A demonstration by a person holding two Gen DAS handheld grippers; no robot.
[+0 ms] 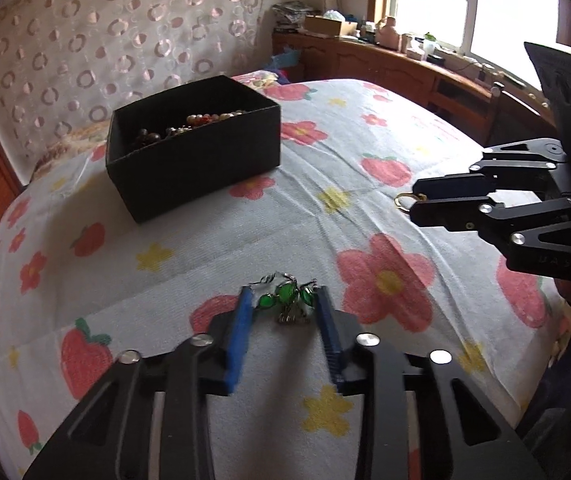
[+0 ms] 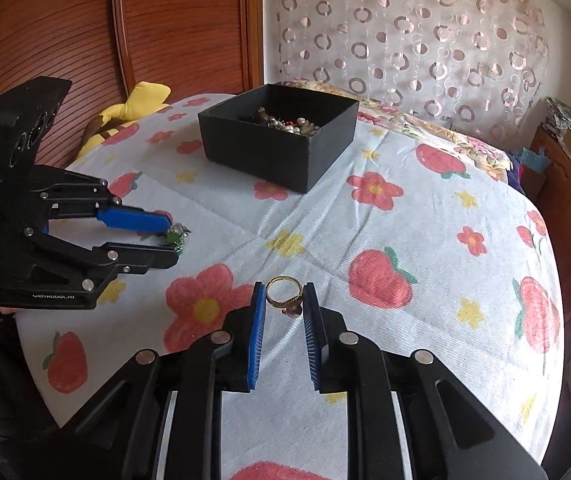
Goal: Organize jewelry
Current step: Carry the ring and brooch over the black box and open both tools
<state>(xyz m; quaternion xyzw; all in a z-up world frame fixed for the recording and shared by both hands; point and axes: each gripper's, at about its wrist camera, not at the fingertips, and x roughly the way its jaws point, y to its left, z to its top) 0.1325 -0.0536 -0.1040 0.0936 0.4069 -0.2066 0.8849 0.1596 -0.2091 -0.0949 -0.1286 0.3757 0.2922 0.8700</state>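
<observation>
Left wrist view: left gripper [image 1: 283, 294] clamped on green-stone piece [image 1: 285, 300], nearer than black box [image 1: 193, 160]. Right gripper [image 2: 284, 294] pinches gold ring [image 2: 281, 294] by its band. Both light, small, slippery; stones fragile.

Green-stoned brooch [image 1: 287, 300] and gold ring [image 2: 283, 294] on bedspread, beads in black box [image 1: 193, 160]

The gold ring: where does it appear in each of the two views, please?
Left wrist view: the gold ring is at the right edge, at the tips of the right tongs.
Right wrist view: the ring is low in the centre, between the blue pads.
Shared landmark: the black box of beads.
</observation>
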